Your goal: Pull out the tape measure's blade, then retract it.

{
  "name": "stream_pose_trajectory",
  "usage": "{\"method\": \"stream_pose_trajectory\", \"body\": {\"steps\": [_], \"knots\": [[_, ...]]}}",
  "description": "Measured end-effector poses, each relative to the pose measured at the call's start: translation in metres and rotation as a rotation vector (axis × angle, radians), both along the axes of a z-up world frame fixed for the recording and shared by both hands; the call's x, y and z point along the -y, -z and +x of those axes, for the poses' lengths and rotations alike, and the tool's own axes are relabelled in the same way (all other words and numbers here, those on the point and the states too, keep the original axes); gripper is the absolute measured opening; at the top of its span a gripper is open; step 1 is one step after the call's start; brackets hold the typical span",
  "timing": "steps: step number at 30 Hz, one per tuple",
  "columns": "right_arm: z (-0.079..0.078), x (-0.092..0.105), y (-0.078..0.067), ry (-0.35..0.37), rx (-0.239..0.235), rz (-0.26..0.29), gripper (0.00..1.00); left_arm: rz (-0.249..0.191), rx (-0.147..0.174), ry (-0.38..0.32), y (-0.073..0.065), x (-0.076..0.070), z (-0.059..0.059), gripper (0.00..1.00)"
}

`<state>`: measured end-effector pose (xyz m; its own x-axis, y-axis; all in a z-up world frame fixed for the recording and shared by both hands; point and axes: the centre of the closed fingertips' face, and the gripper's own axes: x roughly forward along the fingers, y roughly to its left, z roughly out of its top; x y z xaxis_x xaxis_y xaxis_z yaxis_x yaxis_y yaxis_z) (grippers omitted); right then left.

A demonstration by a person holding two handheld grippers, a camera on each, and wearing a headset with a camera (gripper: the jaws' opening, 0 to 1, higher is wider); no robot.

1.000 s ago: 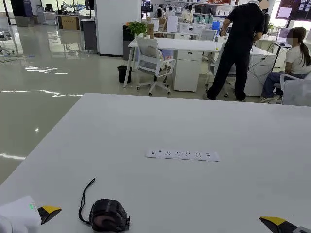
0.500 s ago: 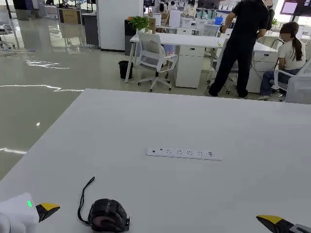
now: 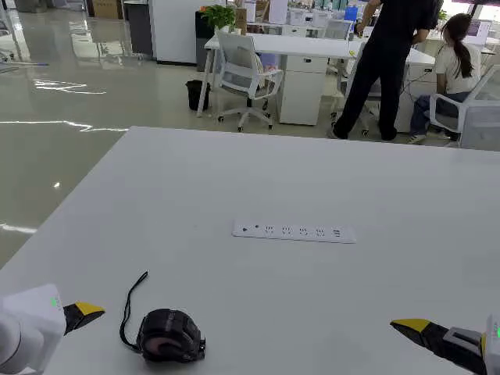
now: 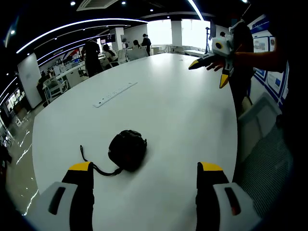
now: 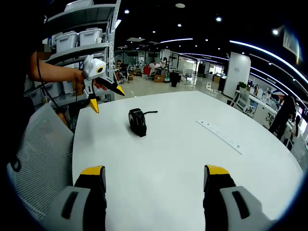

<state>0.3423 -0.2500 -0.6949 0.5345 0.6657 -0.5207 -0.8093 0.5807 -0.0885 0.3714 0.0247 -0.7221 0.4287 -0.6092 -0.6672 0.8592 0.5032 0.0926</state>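
A black tape measure [image 3: 171, 336] with a black wrist cord lies near the front left of the white table [image 3: 312, 180]. It also lies ahead of the left gripper [image 4: 144, 174] as a dark lump, the tape measure [image 4: 127, 150], with its blade in. The left gripper [image 3: 82, 314] is open, just left of the tape measure and clear of it. The right gripper [image 5: 156, 178] is open, far from the tape measure [image 5: 137, 121]; one yellow fingertip [image 3: 412, 326] of it pokes in at the front right. Each gripper view catches the other gripper in the air.
A white power strip [image 3: 293, 232] lies flat in the middle of the table. Beyond the far edge are a glossy floor, white desks, an office chair [image 3: 242, 82], a standing person [image 3: 387, 62] and a seated person. A mesh chair [image 5: 33, 159] stands by the table's near side.
The headset has tilted down, so the table's things sit higher in the picture. Both grippers reach a little further into view; the tape measure has not moved.
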Motion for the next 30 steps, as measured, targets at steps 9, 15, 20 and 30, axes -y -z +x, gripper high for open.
{"method": "stream_pose_trajectory", "body": {"steps": [9,15,20,30], "knots": [[0.015,-0.014,0.007,-0.086,0.004,-0.019,0.82,0.011,0.003,0.047,0.007,-0.001,0.013,0.8],[0.029,-0.024,0.014,-0.152,0.028,-0.043,0.76,0.052,-0.002,0.088,0.013,-0.005,0.022,0.74],[0.038,-0.033,0.019,-0.193,0.025,-0.042,0.73,0.064,0.0,0.115,0.016,-0.005,0.03,0.69],[0.057,-0.051,0.03,-0.253,0.021,-0.038,0.68,0.103,-0.001,0.167,0.025,-0.006,0.047,0.64]]}}
